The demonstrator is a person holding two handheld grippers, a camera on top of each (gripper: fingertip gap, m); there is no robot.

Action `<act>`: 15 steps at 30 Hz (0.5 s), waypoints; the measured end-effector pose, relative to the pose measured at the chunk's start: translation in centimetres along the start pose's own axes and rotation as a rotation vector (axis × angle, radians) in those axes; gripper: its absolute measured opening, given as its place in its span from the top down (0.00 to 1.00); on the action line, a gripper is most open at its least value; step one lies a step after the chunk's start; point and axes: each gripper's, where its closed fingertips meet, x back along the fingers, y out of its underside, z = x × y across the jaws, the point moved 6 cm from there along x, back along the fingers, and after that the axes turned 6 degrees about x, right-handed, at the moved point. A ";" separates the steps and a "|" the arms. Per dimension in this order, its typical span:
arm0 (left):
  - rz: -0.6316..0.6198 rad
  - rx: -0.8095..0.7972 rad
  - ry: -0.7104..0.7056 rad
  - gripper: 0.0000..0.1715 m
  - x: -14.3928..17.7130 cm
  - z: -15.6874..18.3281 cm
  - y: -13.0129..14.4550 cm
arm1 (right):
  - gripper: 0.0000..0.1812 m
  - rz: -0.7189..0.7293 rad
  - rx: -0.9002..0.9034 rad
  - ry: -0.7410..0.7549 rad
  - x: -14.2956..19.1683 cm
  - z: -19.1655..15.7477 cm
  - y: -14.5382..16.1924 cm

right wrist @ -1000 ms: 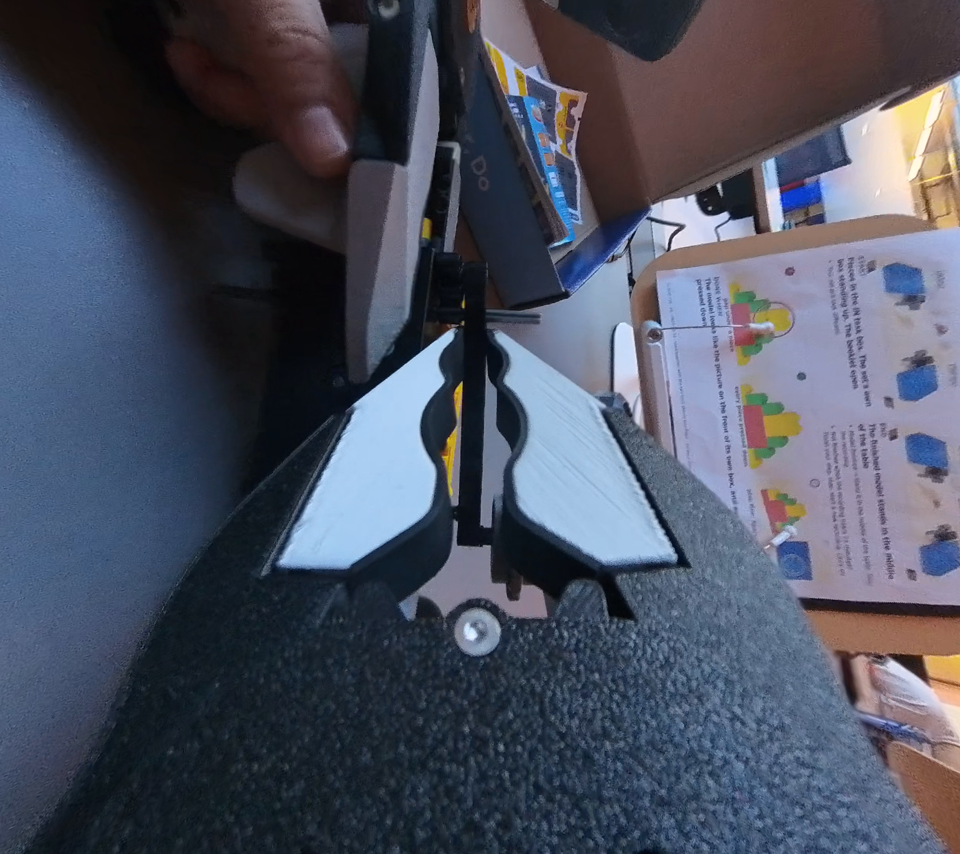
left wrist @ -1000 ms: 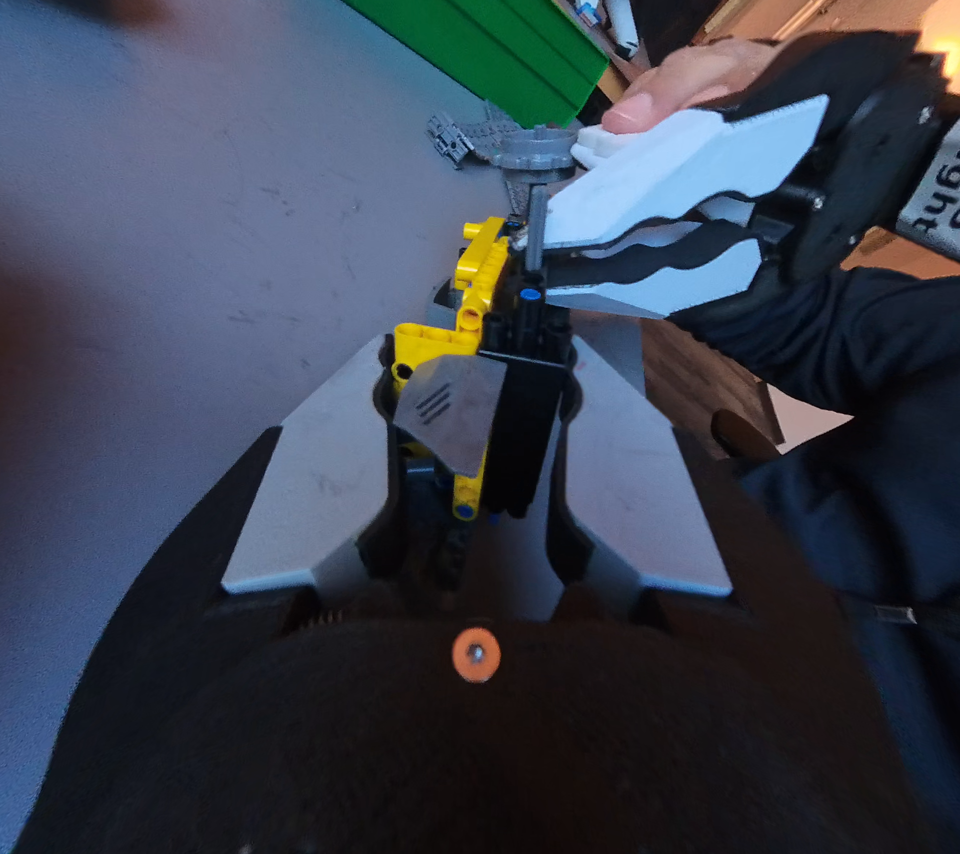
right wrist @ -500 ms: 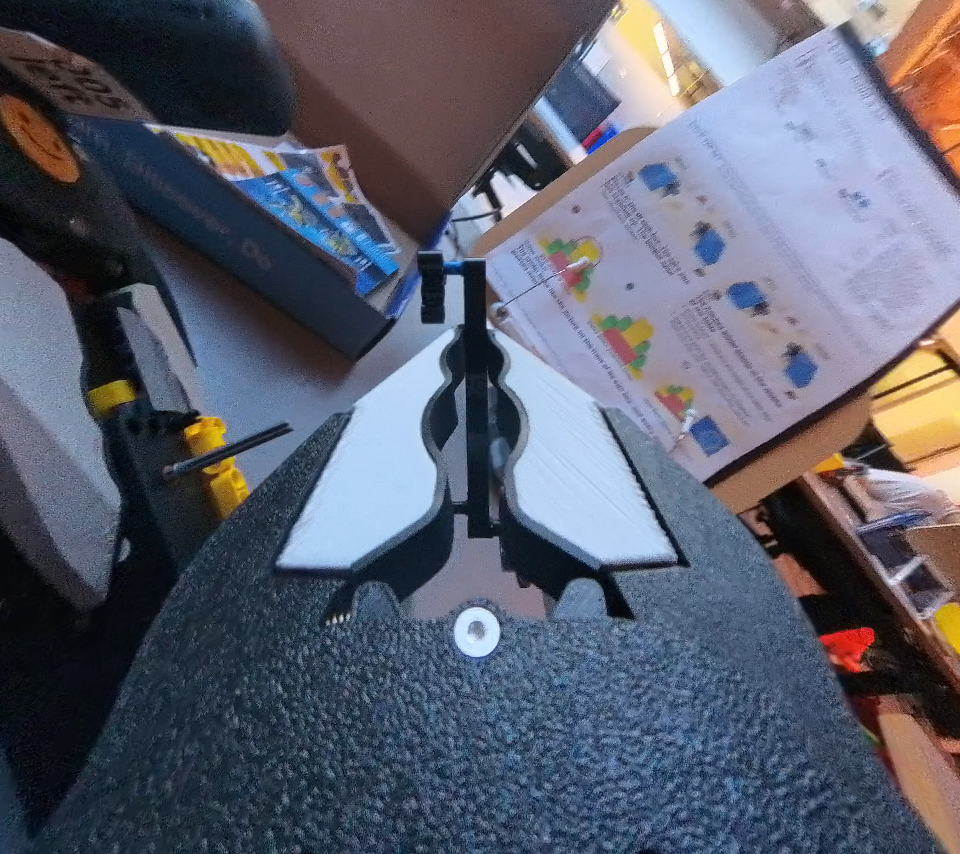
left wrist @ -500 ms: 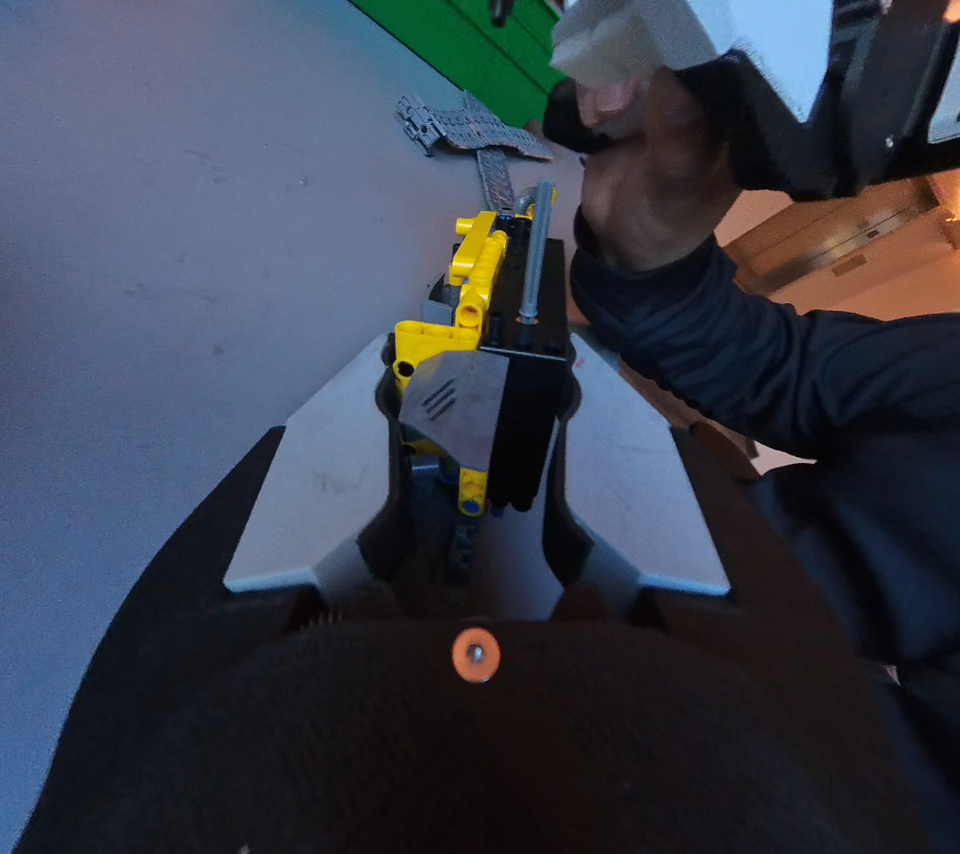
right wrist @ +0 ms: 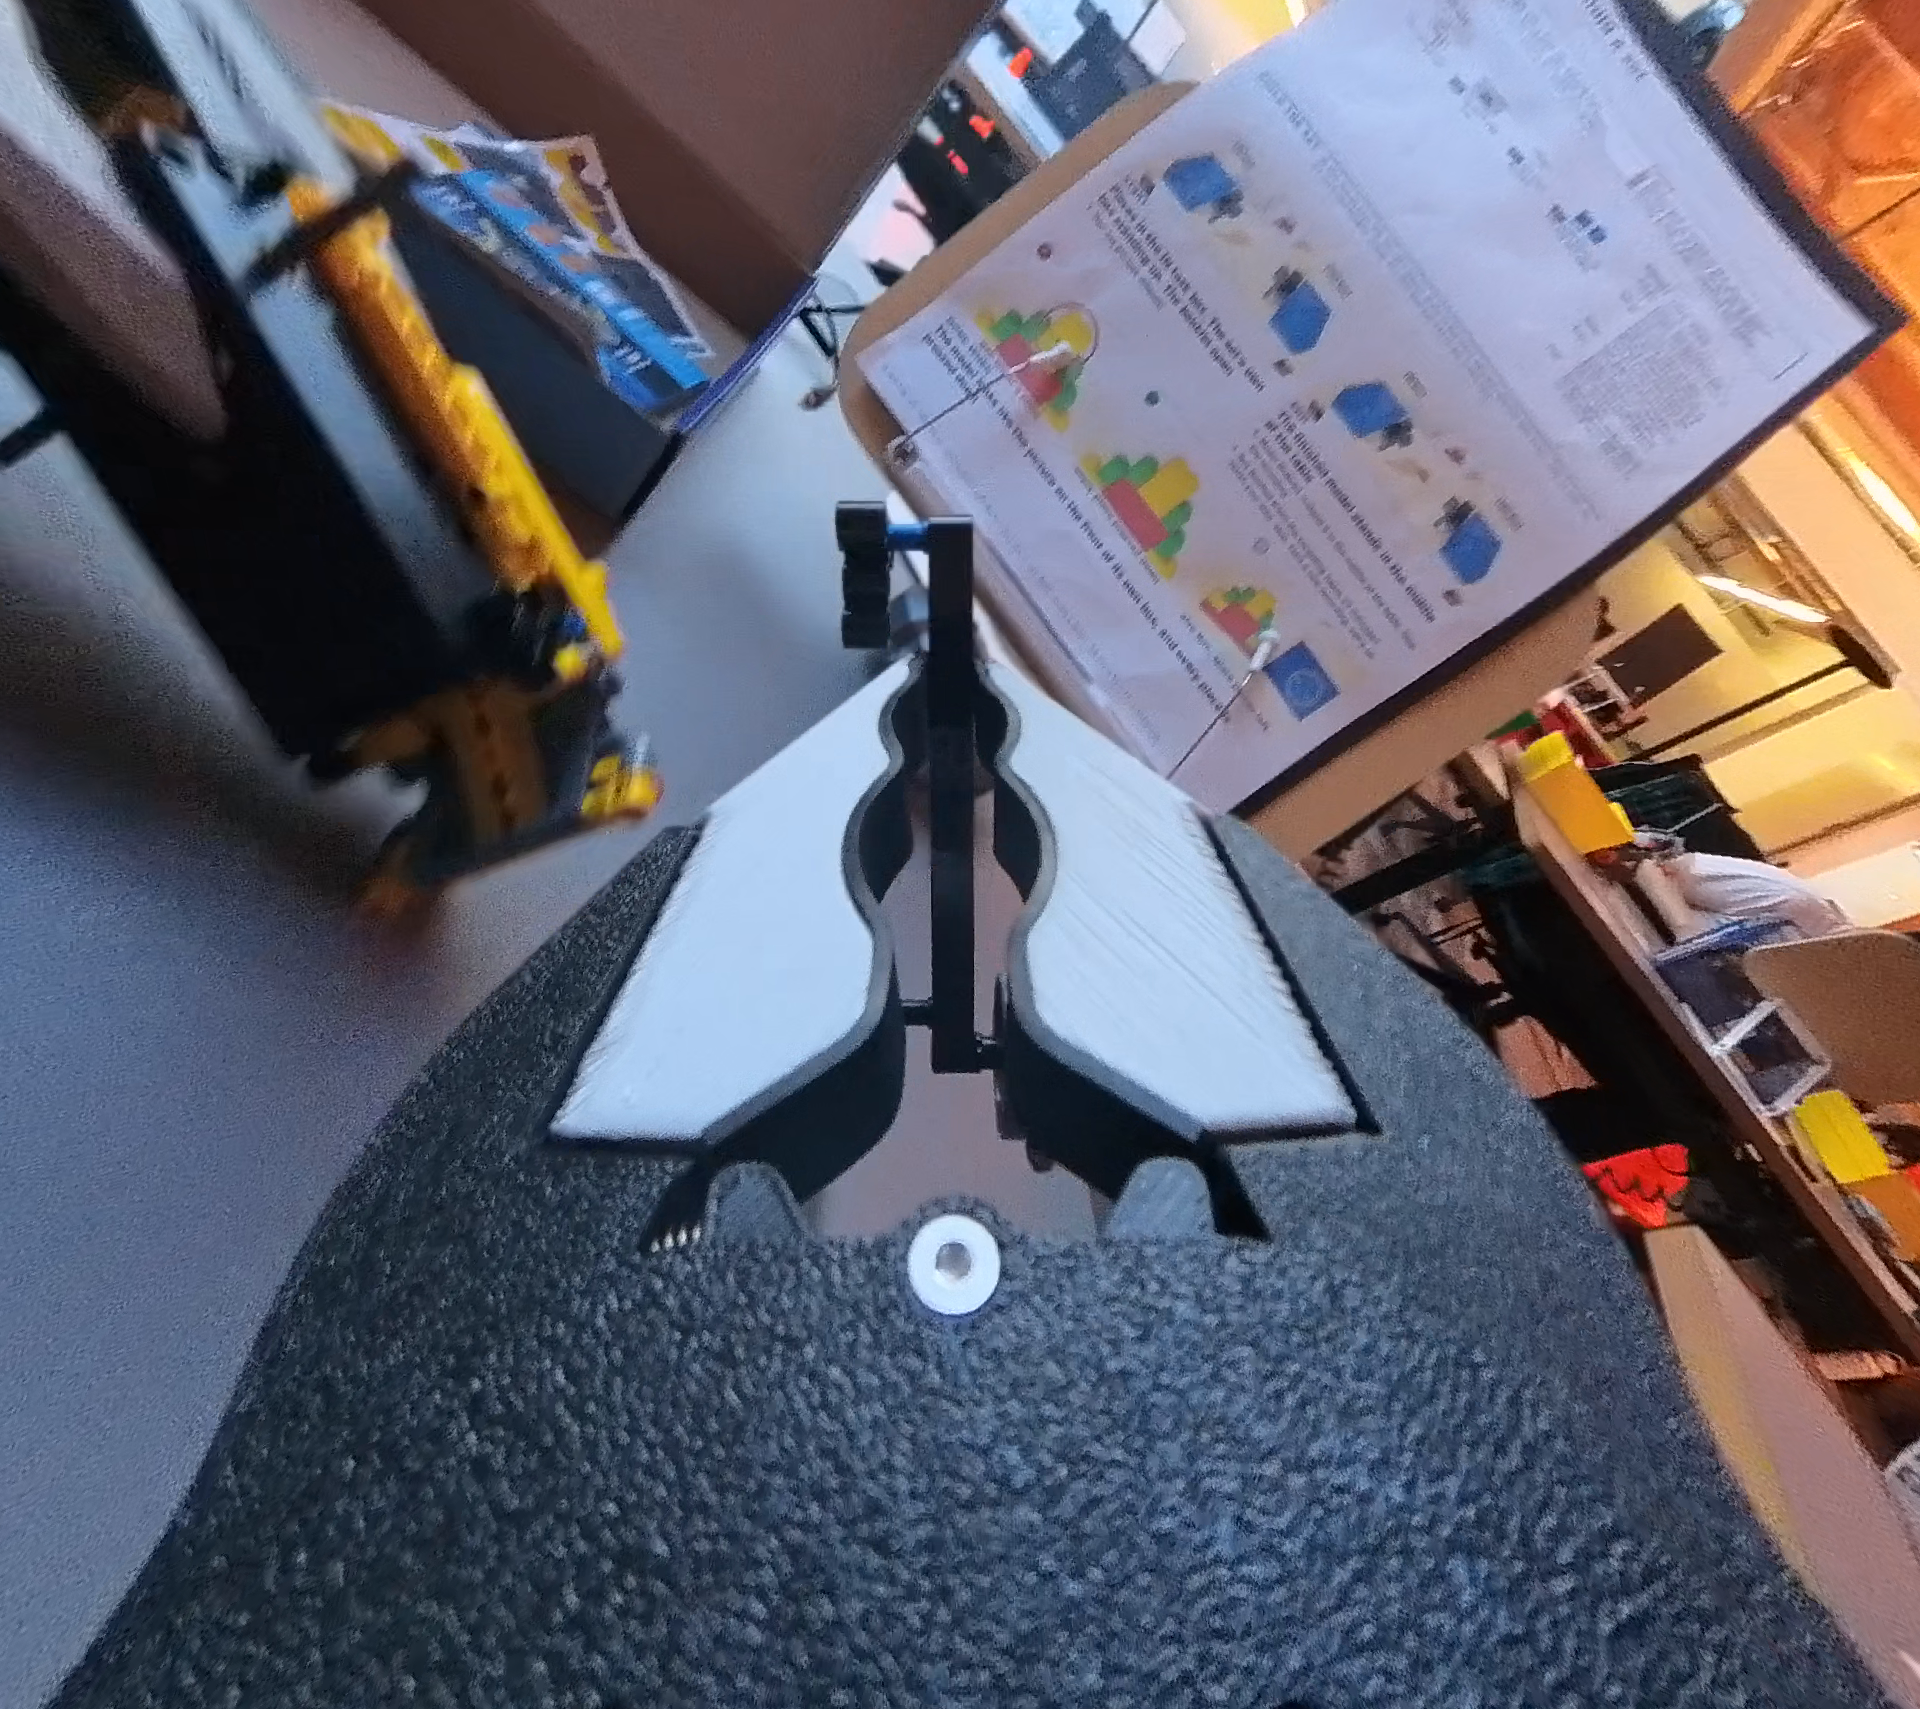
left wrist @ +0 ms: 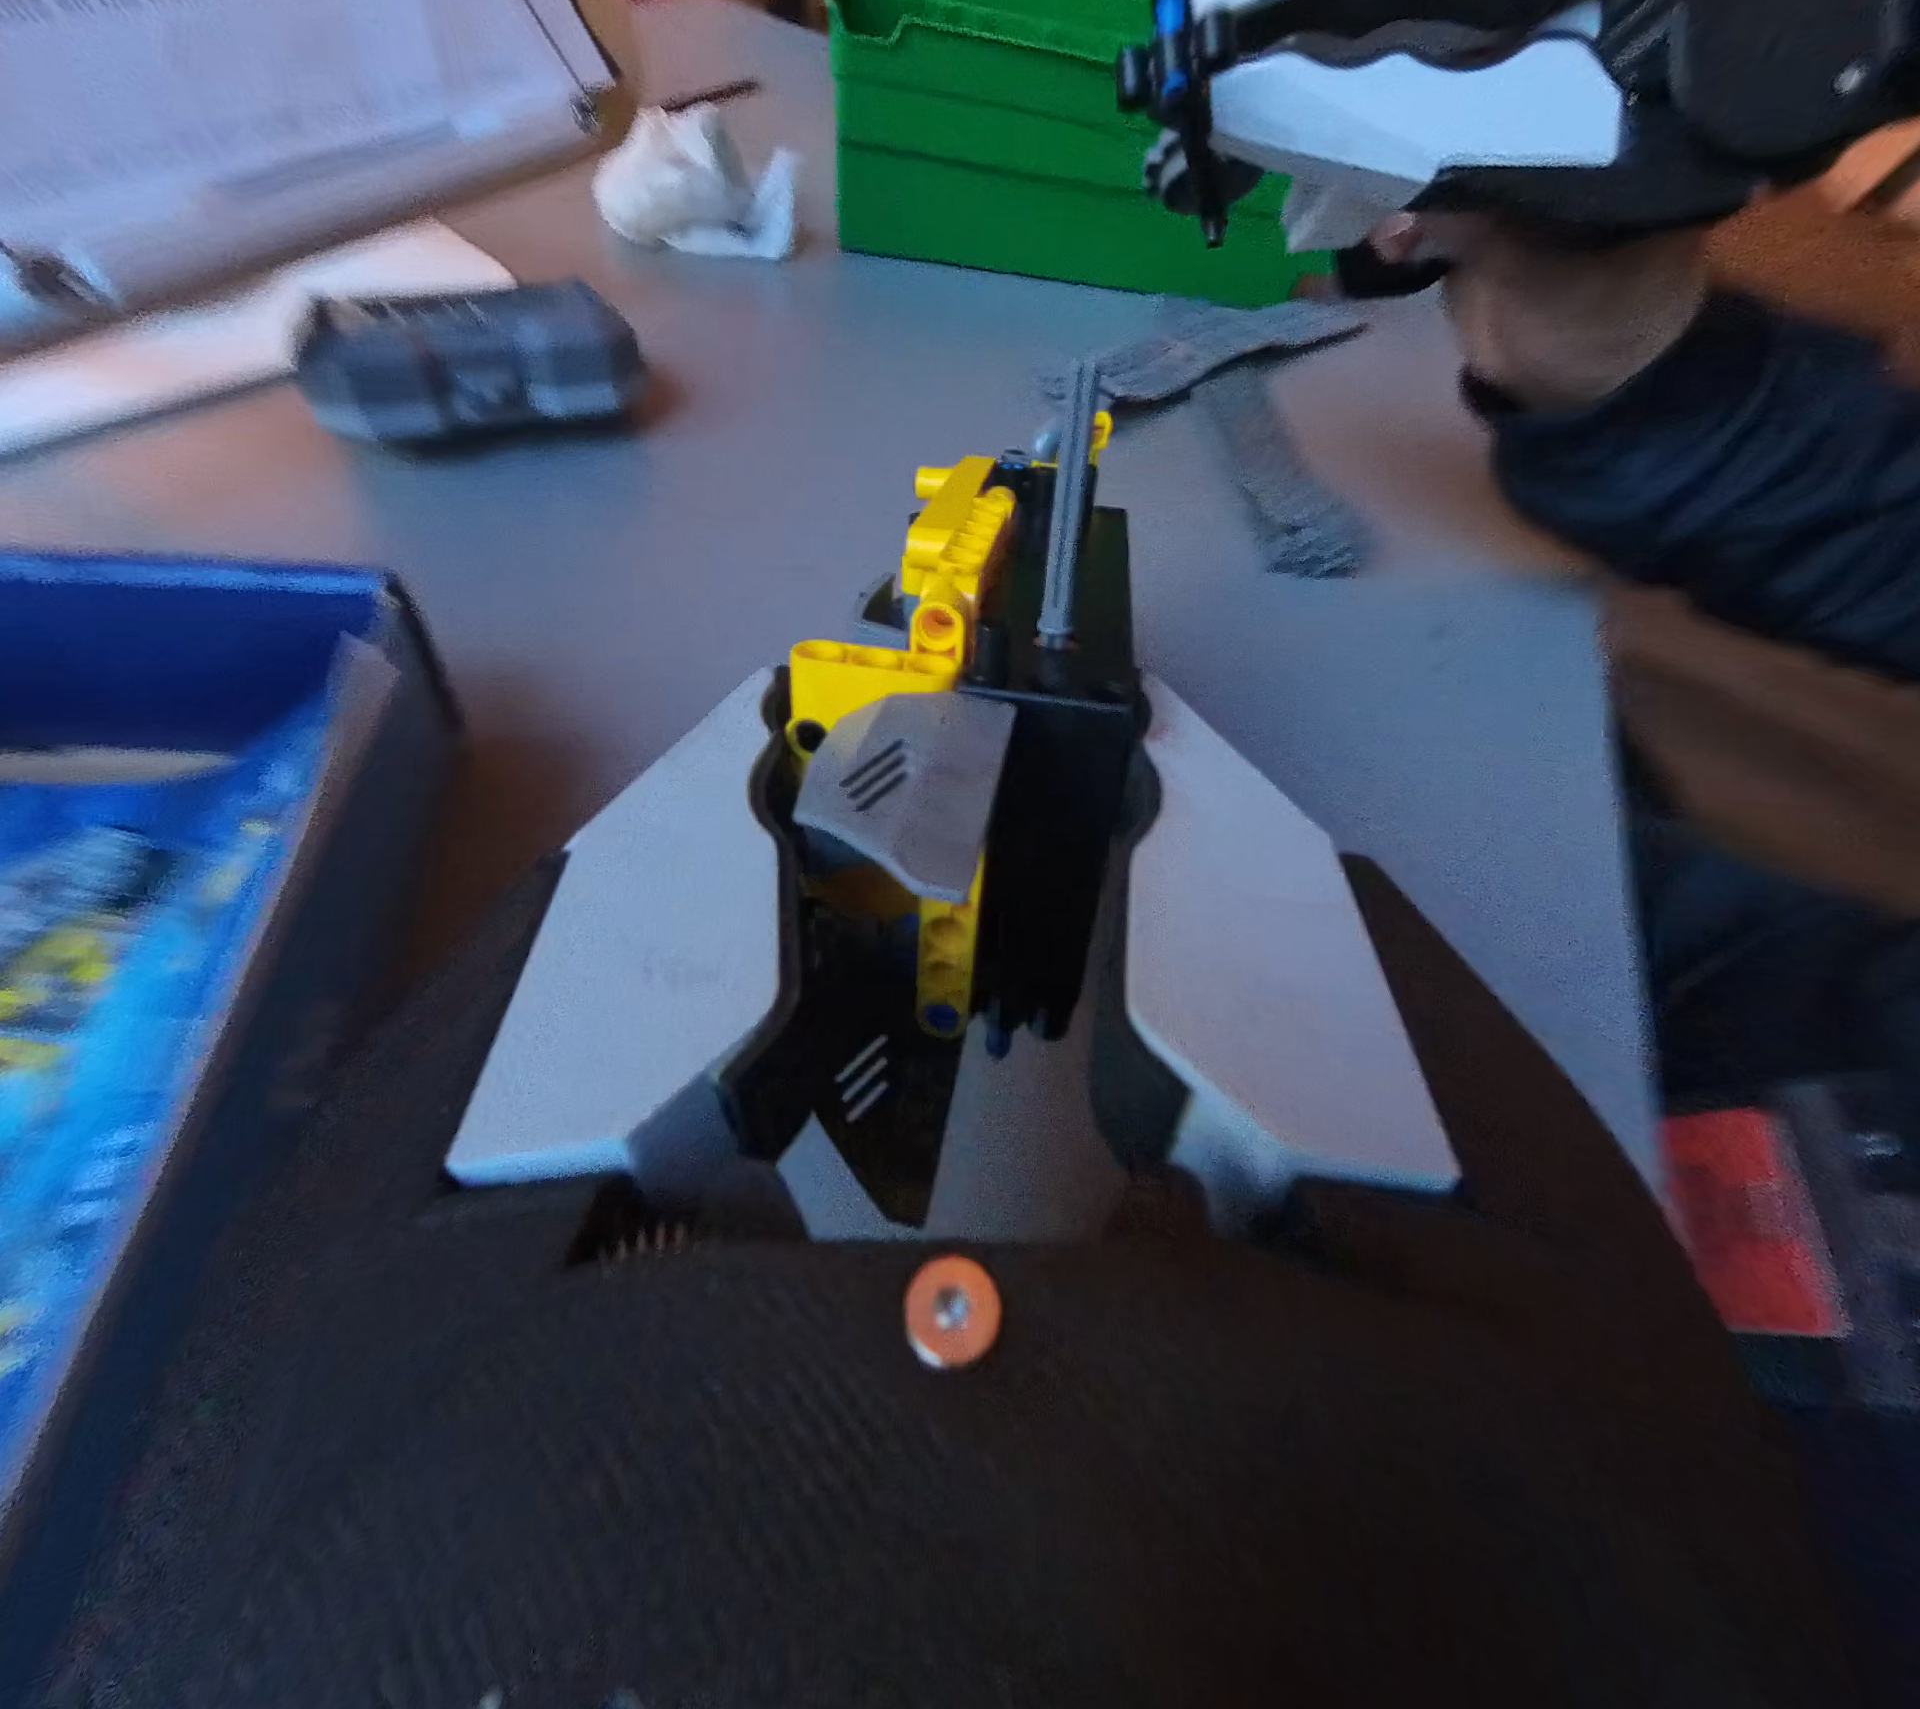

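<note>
Left wrist view: left claw (left wrist: 951,786) clamps yellow-black model (left wrist: 997,672) pointing forward; right claw (right wrist: 948,683) apparently pinches black beam (right wrist: 951,786).

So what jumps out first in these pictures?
The left gripper clamps a yellow-and-black toy-brick assembly with a grey rod, above the grey table. The right gripper pinches a thin black beam piece. Behind stand stacked green plastic bins.

Your grey matte tabletop (left wrist: 644,537) carries: stacked green plastic bins (left wrist: 997,132), crumpled white tissue (left wrist: 691,189), dark grey ribbed block (left wrist: 468,360), grey linked track strips (left wrist: 1247,402), open blue cardboard box (left wrist: 156,828), propped white instruction board (left wrist: 239,28).
</note>
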 end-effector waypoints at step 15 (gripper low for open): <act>-0.256 -0.406 -0.165 0.52 2.2 2.6 2.2 | 0.83 -0.059 0.193 -0.364 2.3 -10.1 3.5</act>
